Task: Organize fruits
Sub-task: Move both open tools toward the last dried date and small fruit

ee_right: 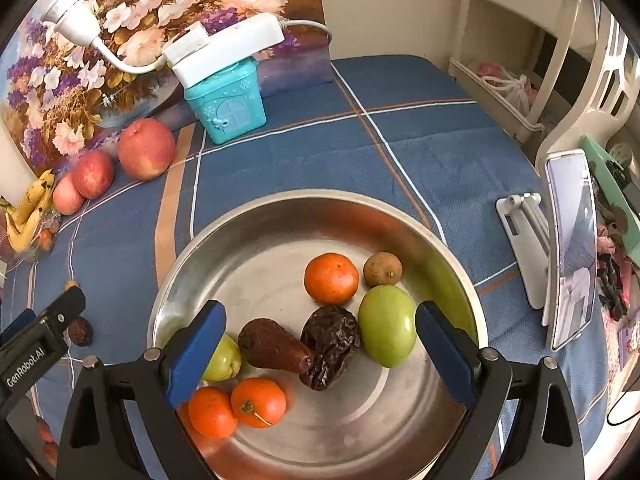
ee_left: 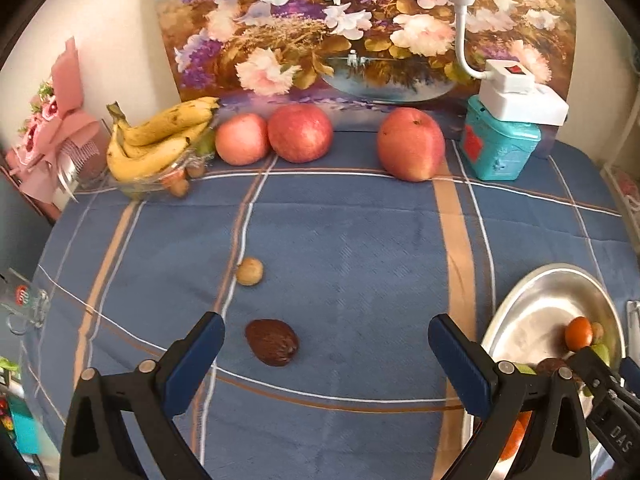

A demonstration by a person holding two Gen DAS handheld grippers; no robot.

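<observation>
Both sets of jaws are spread wide with nothing in them. The right gripper (ee_right: 320, 344) hangs over the steel bowl (ee_right: 256, 216), which I'll use as the landmark for everything else.

Inside the bowl, between the right gripper's blue fingers (ee_right: 196, 350), there's a brown pointed fruit (ee_right: 274, 346) touching a wrinkled dark date (ee_right: 330, 346), and just right of that a big green fruit (ee_right: 387, 325). A smaller green fruit (ee_right: 224, 358) is partly hidden behind the left finger. Toward the far side of the bowl sit an orange fruit (ee_right: 331, 278) and a little brown round fruit (ee_right: 383, 269), side by side. On the near side are two more orange fruits (ee_right: 236, 408), touching each other.

The left gripper (ee_left: 326, 356) is out over the blue plaid cloth (ee_left: 360, 240), left of the bowl. A dark wrinkled fruit (ee_left: 272, 342) lies on the cloth between its fingers, closer to the left one, not touched. A small tan round fruit (ee_left: 249, 271) is a bit past that, farther from the bowl.

Well beyond the bowl, along the flower painting (ee_left: 320, 20): three red apples (ee_left: 300, 133), and a bunch of bananas (ee_left: 160, 140) at the far left. A teal house-shaped box (ee_right: 226, 106) with a white power strip (ee_right: 228, 46) on top sits straight behind the bowl. To the bowl's right, a phone (ee_right: 570, 252) on a white stand.
</observation>
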